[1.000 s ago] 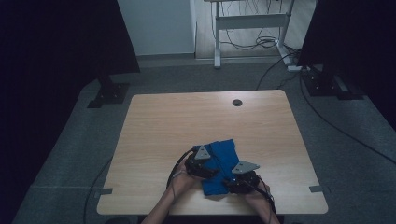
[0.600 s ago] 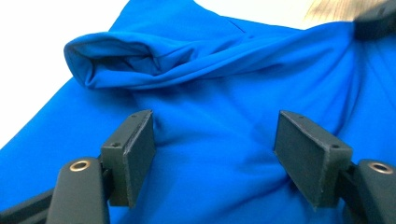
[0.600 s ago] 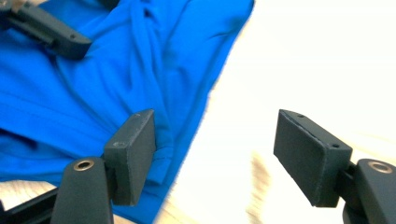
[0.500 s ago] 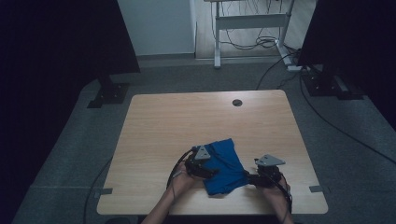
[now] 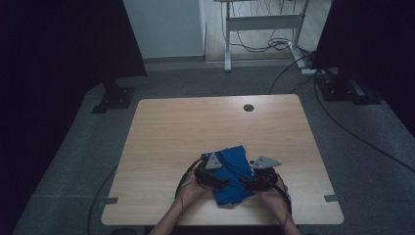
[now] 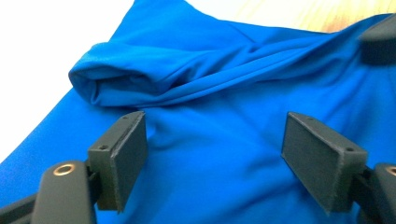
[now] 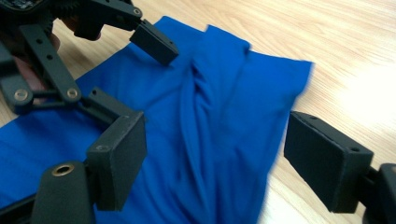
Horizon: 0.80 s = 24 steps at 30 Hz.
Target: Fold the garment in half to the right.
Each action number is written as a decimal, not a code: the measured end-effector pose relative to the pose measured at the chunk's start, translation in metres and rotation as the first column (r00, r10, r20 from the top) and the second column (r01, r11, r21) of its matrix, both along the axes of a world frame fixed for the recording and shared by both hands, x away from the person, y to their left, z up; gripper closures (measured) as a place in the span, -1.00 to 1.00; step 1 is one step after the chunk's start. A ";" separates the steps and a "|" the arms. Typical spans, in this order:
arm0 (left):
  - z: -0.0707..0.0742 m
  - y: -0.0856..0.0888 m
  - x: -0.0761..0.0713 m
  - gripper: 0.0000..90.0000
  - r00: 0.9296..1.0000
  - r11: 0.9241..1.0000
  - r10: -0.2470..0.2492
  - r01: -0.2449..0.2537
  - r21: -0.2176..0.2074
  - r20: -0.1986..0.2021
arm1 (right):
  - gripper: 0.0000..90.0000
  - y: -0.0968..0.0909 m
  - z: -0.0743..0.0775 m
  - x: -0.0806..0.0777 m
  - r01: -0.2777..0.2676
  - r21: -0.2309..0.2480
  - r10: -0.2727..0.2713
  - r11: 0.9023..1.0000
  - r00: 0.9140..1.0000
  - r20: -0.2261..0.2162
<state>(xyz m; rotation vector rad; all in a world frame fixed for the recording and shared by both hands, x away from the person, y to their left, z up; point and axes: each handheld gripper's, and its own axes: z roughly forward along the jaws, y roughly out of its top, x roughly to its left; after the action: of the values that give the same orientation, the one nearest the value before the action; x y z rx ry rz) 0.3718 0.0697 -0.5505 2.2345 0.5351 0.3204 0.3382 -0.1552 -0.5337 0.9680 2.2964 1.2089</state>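
Note:
A blue cloth [image 5: 234,175] lies folded on the wooden table [image 5: 195,127] near its front edge, with a rolled fold [image 6: 140,84] along one side. My left gripper [image 5: 221,183] rests at the cloth's left side and my right gripper [image 5: 247,185] at its right, tips facing each other. In the left gripper view the left gripper [image 6: 215,154] stands open over the cloth, pinching nothing. The right gripper [image 7: 215,158] is open too, above the cloth's edge. Both pairs of jaws have just been opening. One of the left gripper's fingers [image 7: 154,43] shows in the right gripper view.
A small dark round hole [image 5: 248,107] sits near the table's far edge. Cables trail from both grippers over the front edge. Black stands [image 5: 115,95] and a desk frame [image 5: 264,29] are on the floor beyond the table.
The right gripper swung out to the right off the cloth, then came back in to its right edge. The cloth went from bunched to a flatter folded shape. The left gripper stayed put.

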 end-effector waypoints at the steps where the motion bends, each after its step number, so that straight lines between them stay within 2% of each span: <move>1: 0.001 -0.001 -0.002 -0.50 1.000 1.000 -0.011 0.011 0.005 -0.001 | -0.54 0.004 -0.001 0.003 -0.006 -0.011 0.006 1.000 1.000 0.000; 7: 0.001 -0.007 -0.014 -0.52 0.999 0.998 -0.038 0.039 0.048 -0.015 | -0.52 0.018 -0.013 0.019 -0.010 -0.080 0.008 0.997 1.000 -0.021; 10: -0.002 -0.004 -0.013 -0.53 0.999 0.999 -0.035 0.036 0.016 -0.038 | -0.51 0.015 -0.017 0.026 0.023 -0.108 -0.026 0.994 0.999 -0.026; 13: -0.003 -0.003 -0.013 -0.53 0.999 0.999 -0.038 0.038 0.006 -0.035 | -0.51 0.002 -0.019 0.031 0.084 -0.104 -0.086 0.991 0.996 -0.023; 16: -0.003 -0.003 -0.012 -0.53 0.999 0.999 -0.038 0.038 0.005 -0.035 | -0.51 -0.016 -0.019 0.034 0.147 -0.072 -0.149 0.987 0.988 -0.030; 18: -0.003 -0.003 -0.012 -0.53 0.999 0.999 -0.038 0.038 0.005 -0.036 | -0.52 -0.025 -0.018 0.035 0.179 -0.072 -0.181 0.981 0.983 -0.025; 21: -0.003 -0.003 -0.012 -0.53 0.999 0.999 -0.038 0.039 0.005 -0.036 | -0.51 -0.033 -0.015 0.034 0.195 -0.066 -0.197 0.979 0.980 -0.021; 24: -0.003 -0.003 -0.012 -0.53 0.999 0.999 -0.039 0.039 0.005 -0.036 | -0.52 -0.035 -0.011 0.031 0.190 -0.049 -0.191 0.980 0.982 -0.008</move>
<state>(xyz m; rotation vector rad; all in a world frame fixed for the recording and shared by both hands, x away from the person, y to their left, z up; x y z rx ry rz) 0.3595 0.0670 -0.5538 2.2566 0.5101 0.2623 0.3696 -0.1897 -0.5446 1.1514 2.1740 1.0663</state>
